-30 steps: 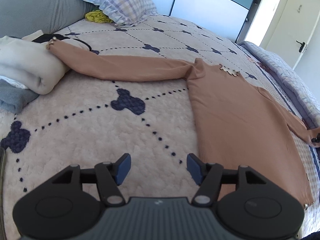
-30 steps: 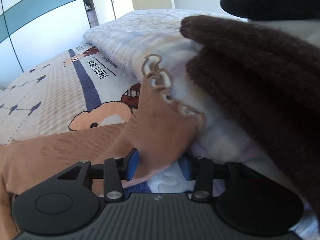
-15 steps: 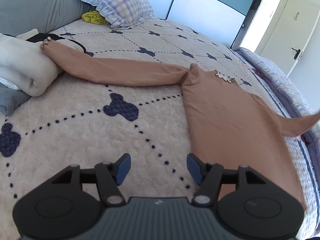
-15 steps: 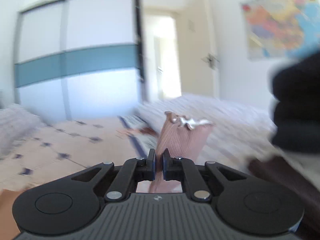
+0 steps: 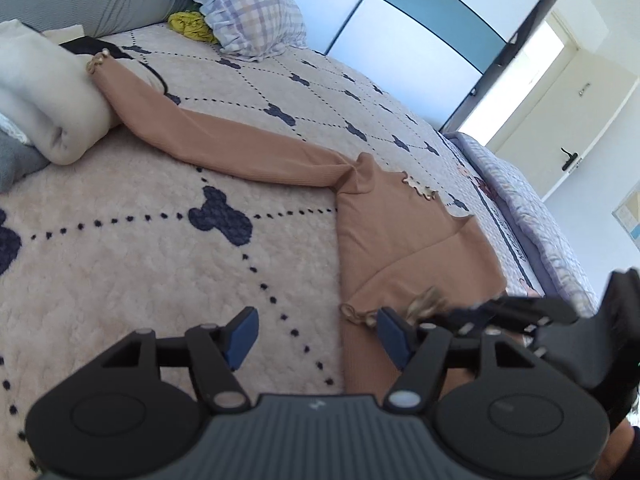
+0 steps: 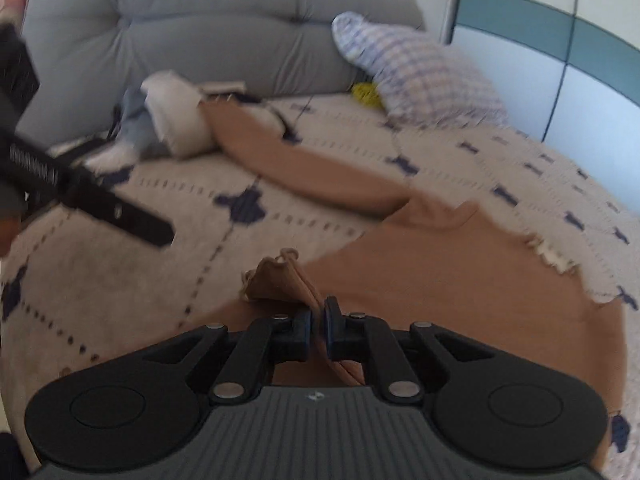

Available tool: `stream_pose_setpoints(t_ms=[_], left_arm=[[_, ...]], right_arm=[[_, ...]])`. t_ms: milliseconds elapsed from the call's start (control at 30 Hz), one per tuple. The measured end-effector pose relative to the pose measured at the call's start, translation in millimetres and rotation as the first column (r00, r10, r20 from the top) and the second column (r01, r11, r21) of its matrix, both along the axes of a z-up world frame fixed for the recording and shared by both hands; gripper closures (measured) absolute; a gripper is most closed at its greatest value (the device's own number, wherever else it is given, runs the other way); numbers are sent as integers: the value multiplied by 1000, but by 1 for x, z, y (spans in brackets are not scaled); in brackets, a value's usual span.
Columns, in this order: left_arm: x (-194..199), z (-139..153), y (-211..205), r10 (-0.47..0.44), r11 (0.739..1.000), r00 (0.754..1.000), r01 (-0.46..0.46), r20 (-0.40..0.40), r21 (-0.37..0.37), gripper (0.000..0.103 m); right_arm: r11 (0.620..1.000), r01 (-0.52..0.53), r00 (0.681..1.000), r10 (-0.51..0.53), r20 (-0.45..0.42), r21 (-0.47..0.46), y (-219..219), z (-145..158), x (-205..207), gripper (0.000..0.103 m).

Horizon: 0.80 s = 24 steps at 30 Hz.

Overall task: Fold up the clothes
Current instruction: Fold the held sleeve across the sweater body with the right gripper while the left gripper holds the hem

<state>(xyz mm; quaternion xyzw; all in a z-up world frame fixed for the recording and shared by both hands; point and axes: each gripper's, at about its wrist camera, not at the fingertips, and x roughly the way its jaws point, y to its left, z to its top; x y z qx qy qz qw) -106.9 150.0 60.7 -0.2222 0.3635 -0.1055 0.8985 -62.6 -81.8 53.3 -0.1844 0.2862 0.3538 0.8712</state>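
A tan long-sleeved top (image 5: 396, 232) lies flat on the cream bedspread (image 5: 160, 264). Its left sleeve (image 5: 224, 144) stretches out toward a rolled white garment (image 5: 48, 104). Its right sleeve (image 5: 424, 268) is folded across the body, the frilled cuff (image 6: 276, 276) at the top's left edge. My right gripper (image 6: 317, 326) is shut on that sleeve just behind the cuff; it also shows in the left wrist view (image 5: 460, 314). My left gripper (image 5: 314, 334) is open and empty, low over the bedspread beside the cuff; it also shows in the right wrist view (image 6: 132, 220).
A checked pillow (image 5: 248, 4) and a yellow-green cloth (image 5: 192, 26) lie at the head of the bed by the grey headboard (image 6: 180, 36). Folded clothes (image 5: 12, 156) sit at the left. A lilac quilt (image 5: 536, 216) runs along the far edge, with wardrobe and door beyond.
My right gripper shut on the right sleeve's cuff, lifted it and carried it across the top's body to the left edge. My left gripper stayed open and shifted slightly.
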Motion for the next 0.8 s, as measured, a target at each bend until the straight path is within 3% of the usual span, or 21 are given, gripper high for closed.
stream_pose_setpoints(t_ms=[133,167,233,333,400,500,567,600,633,700,800], left_arm=[[6,-3,-13,-36,999,999,36,0,28,33],[8,-3,-16,-41,999,999,41,2,33,33],[13,-3,-21,-46,998,999,46,9,35,33],[24,-3,-26,-51,999,999,51,13,12,33],[31,-5,-33,-59,998,998,59,6,20,33],[43,-12,-46,-64,997,998,64,-15,42,34],[49,-17,-55,-70,996,997,71,-25,54,47],[50,-19,-61,-78,994,997,80,-24,75,67],[52,-21,-68,-77,990,997,80,-27,113,81],[55,-24,-76,-76,981,997,80,-31,178,85],[53,-22,-81,-88,970,996,89,-14,226,89]], right_arm=[[999,-4,1000,4,-26,-32,0,-10,-14,84],[1000,1,999,-2,-36,-5,-8,-8,-15,81],[996,37,998,-33,-50,75,-32,0,-13,63],[953,191,978,-164,-131,233,-88,9,3,58],[872,339,933,-263,-246,354,-134,9,20,58],[664,567,815,-366,-449,488,-207,-7,43,57],[559,647,754,-368,-544,519,-237,-22,50,56],[531,675,729,-369,-577,513,-245,-29,54,56],[502,702,703,-370,-607,506,-253,-36,57,56],[439,745,661,-380,-647,503,-264,-48,64,56],[293,785,618,-333,-712,545,-283,-64,75,56]])
